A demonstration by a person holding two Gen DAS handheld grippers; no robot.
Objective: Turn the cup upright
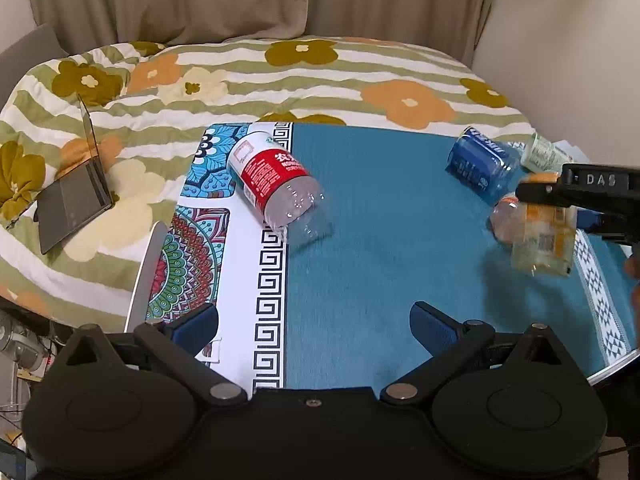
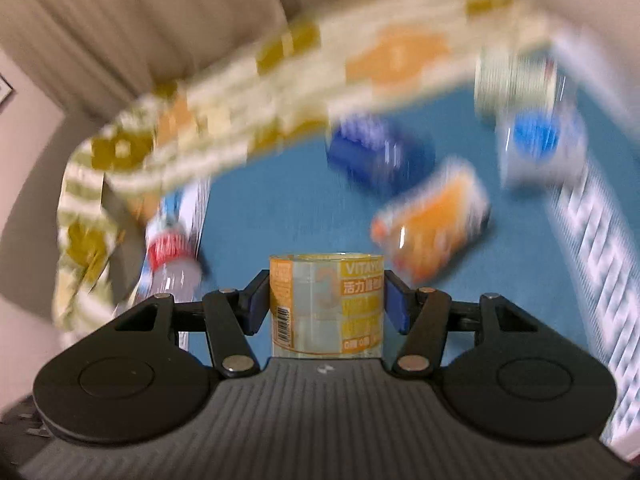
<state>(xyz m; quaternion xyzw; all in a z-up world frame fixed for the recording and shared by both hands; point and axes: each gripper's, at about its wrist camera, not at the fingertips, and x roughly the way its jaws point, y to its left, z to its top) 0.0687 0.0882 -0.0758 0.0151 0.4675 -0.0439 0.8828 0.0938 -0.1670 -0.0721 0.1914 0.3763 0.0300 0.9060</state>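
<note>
Your right wrist view is smeared by motion, so everything beyond the fingers there is only coloured blur; the bed with its flowered quilt [image 1: 248, 76] reads clearly only from your left side. The desk [image 1: 384, 240], covered in teal cloth, runs out of frame at the lower right. Ahead and to the left of your left hand-held gripper [image 1: 314, 330] a red-labelled cup [image 1: 272, 180] lies on its side. Far to its right a blue-labelled cup [image 1: 482, 166] also lies tipped, with another pale one behind it, half hidden.

Your right hand-held gripper [image 2: 326, 302] is clenched on the yellow-labelled cup [image 2: 326, 304], its blue pads [image 2: 394, 306] pressing both sides of the label; the cup's base is cut off by the gripper body. From the left view this cup is blurred and appears to hang clear of the cloth, tilted, with its shadow below.

Your left hand-held gripper hovers low over the desk, fingers spread wide, grasping nothing.
</note>
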